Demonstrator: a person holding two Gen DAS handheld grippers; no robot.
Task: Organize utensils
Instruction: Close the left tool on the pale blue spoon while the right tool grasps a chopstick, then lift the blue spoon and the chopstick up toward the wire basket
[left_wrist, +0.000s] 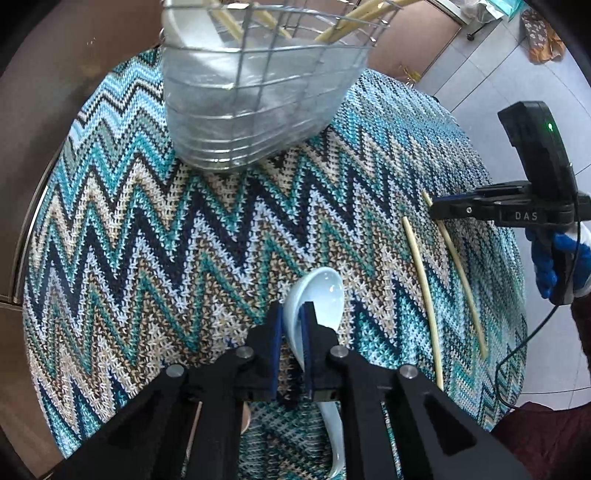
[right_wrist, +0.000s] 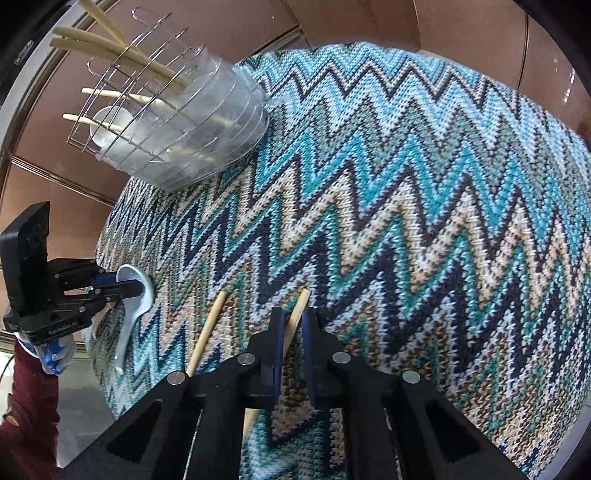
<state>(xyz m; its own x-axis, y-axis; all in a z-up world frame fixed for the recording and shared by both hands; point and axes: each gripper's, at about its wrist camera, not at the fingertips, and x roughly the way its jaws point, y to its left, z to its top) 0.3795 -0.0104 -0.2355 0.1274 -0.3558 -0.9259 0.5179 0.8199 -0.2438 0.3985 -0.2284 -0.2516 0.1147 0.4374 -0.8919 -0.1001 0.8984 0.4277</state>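
Both claws grip: our left claw (left_wrist: 291, 314) pinches the spoon (left_wrist: 317, 295), our right claw (right_wrist: 292, 321) clamps one chopstick (right_wrist: 295, 314), both on the mat (left_wrist: 184, 240) below the basket (left_wrist: 258, 110). We should lift straight, then drop each handle-first into that basket.

The right gripper (right_wrist: 293, 314) points down at a zigzag-knit mat (right_wrist: 406, 206), its blue pads closed on the upper end of a pale chopstick (right_wrist: 297, 308), while a second chopstick (right_wrist: 207, 330) lies on the mat just to the left. Farther left, the left gripper (right_wrist: 125, 291), held by a blue-gloved hand (right_wrist: 55, 356), pinches the bowl of a pale blue ceramic spoon (right_wrist: 138, 306). At the mat's far corner stands a wire utensil holder (right_wrist: 166, 122) with a clear liner, holding more chopsticks.
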